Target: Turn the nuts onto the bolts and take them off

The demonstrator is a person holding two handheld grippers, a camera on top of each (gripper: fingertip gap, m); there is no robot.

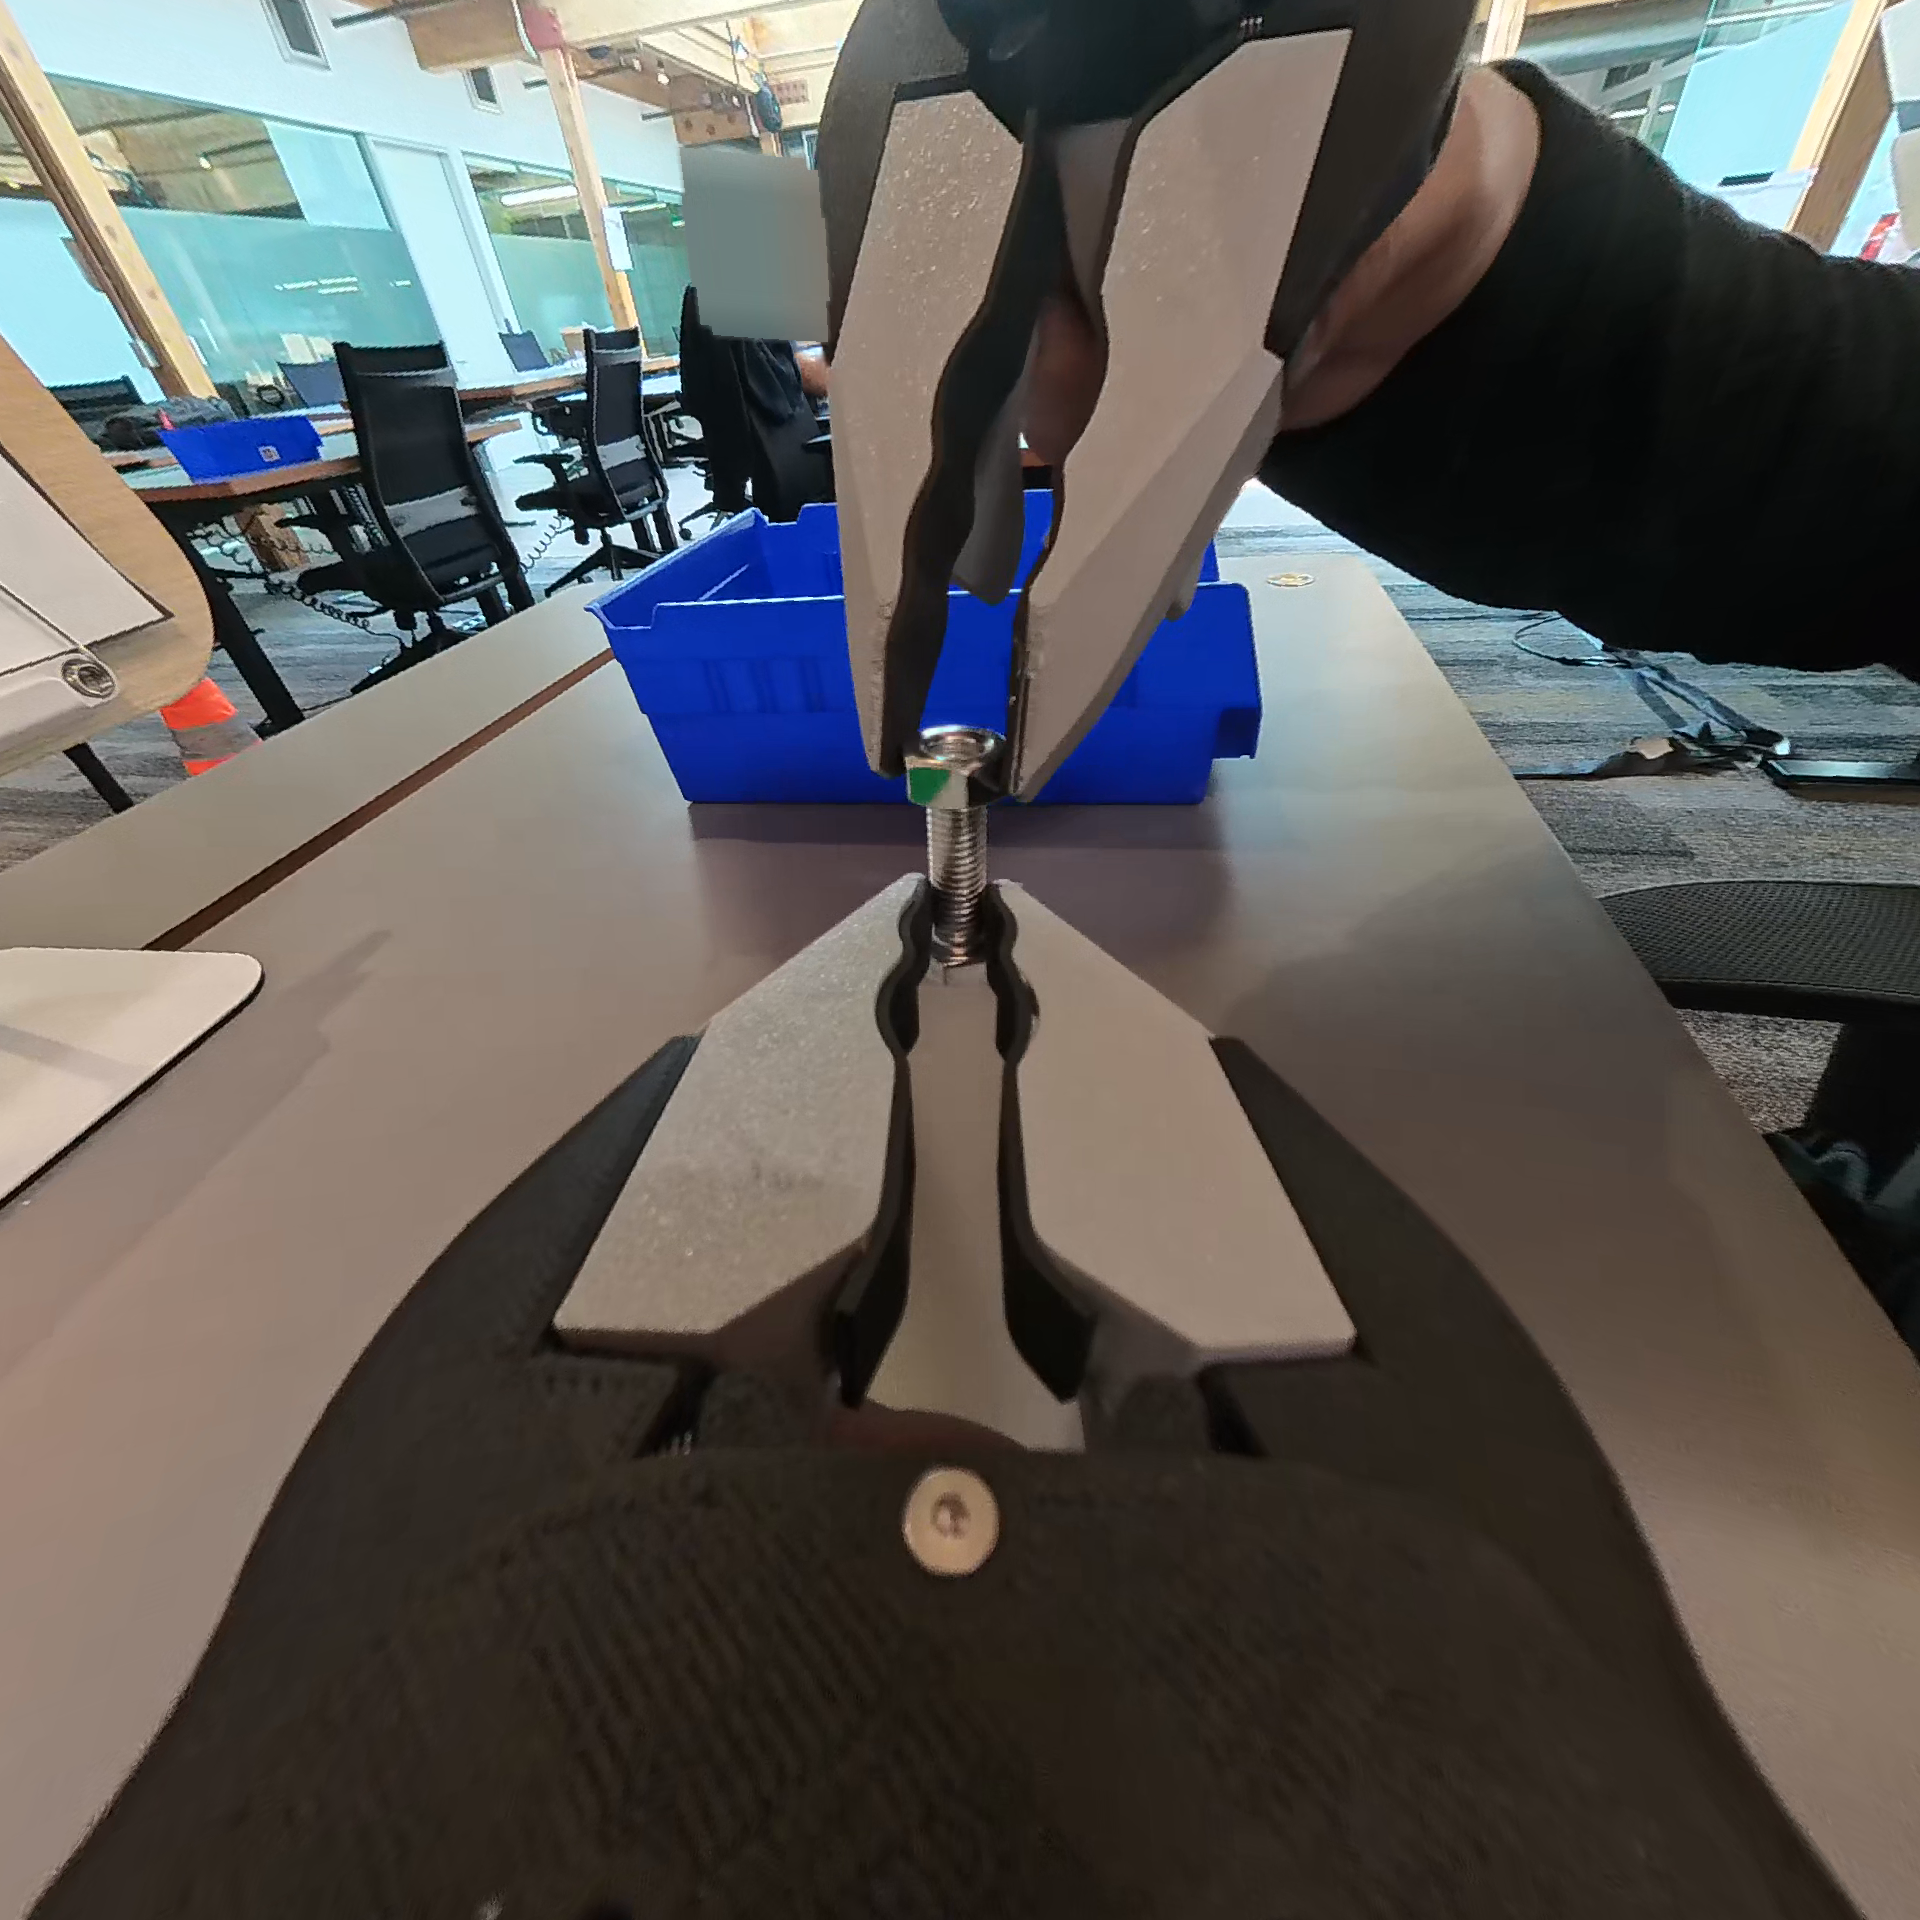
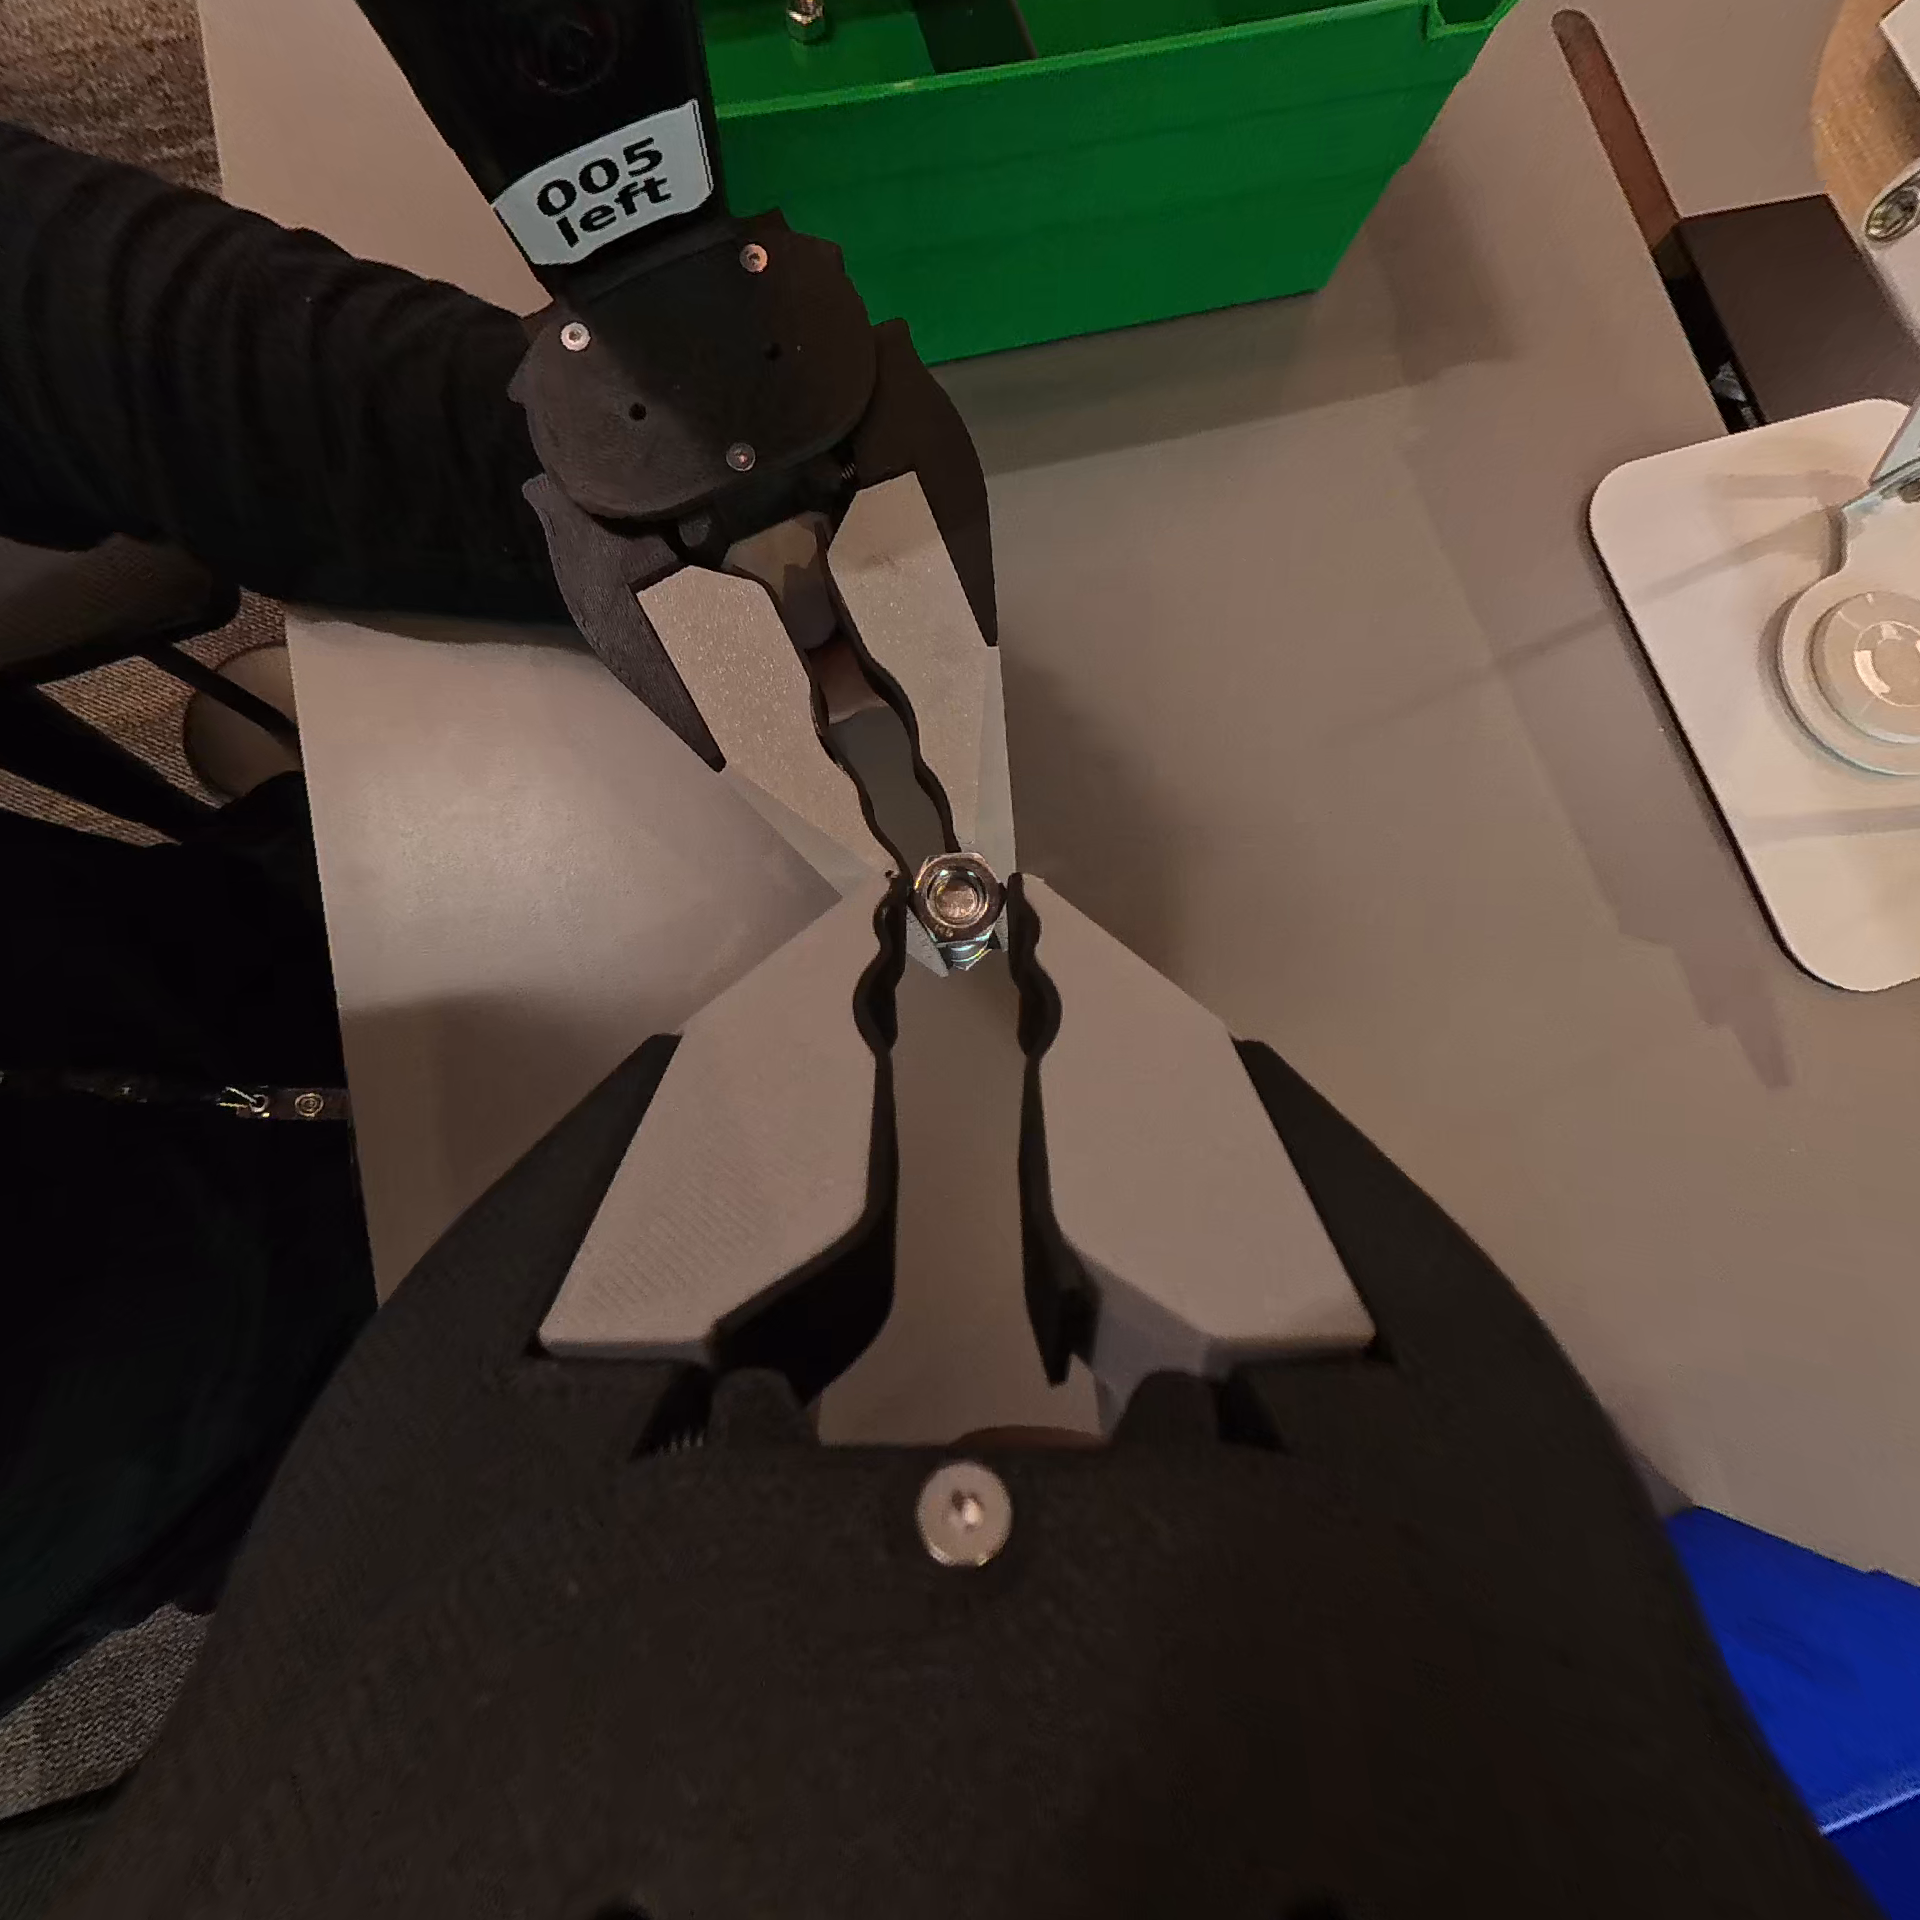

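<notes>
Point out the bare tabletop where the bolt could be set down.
Bare table lies between the green bin and the white base plate, also left of the grippers. It is crowded at centre, where both grippers hold the bolt, and by the blue bin.

Your two tongs meet tip to tip at frame centre over the desk [image 1: 1403,935]. Just behind them in the left wrist view stands a blue bin [image 1: 748,665]. In the right wrist view, a green bin [image 2: 1091,197] blocks top centre and a white base plate [image 2: 1704,665] the right edge. Bare desk lies left of centre.
</notes>
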